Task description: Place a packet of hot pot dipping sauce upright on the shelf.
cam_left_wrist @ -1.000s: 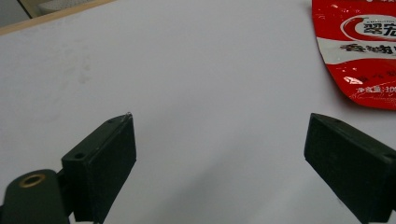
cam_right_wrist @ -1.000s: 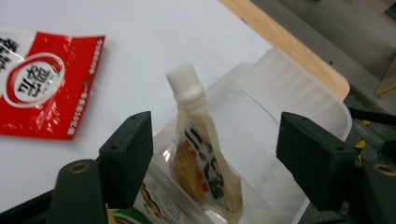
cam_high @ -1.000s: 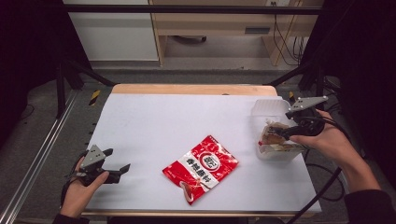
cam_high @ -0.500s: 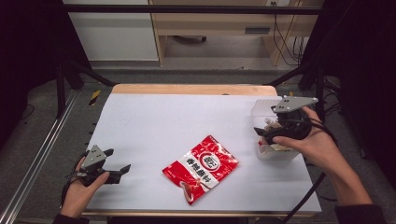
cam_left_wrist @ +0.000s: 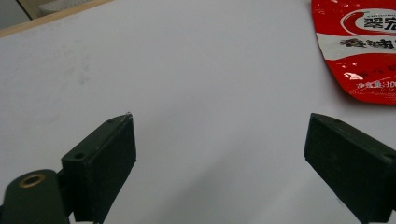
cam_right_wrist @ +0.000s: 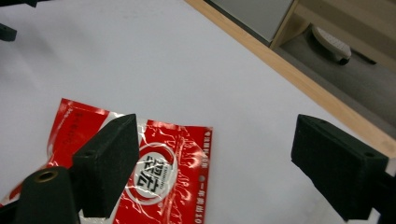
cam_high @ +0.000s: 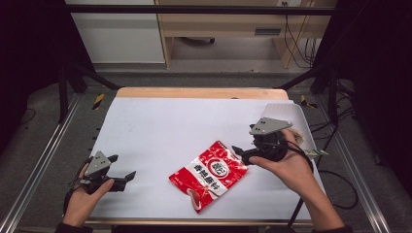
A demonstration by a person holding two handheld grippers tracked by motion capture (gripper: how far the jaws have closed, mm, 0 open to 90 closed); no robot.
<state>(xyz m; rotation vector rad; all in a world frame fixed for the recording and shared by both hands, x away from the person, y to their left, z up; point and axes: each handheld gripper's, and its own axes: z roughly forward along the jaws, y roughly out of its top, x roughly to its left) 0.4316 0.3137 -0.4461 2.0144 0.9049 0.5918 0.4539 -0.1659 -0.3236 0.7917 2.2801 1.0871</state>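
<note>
A red and white snack bag (cam_high: 211,174) lies flat on the white table, front and centre; it also shows in the left gripper view (cam_left_wrist: 364,46) and the right gripper view (cam_right_wrist: 159,177). My right gripper (cam_high: 239,154) hovers at the bag's right upper corner and points left. Its jaws (cam_right_wrist: 215,123) stand wide and have just been closing a little, with nothing between them. My left gripper (cam_high: 124,167) rests near the table's front left corner, open and holding nothing (cam_left_wrist: 219,126), well left of the bag.
A clear plastic container (cam_high: 291,116) stands at the table's right edge, behind my right hand. The table's wooden far edge (cam_high: 199,92) runs along the back. Cables hang off the right side.
My right hand has moved left, from over the clear container to the bag's right corner. The left hand and the bag have stayed put.
</note>
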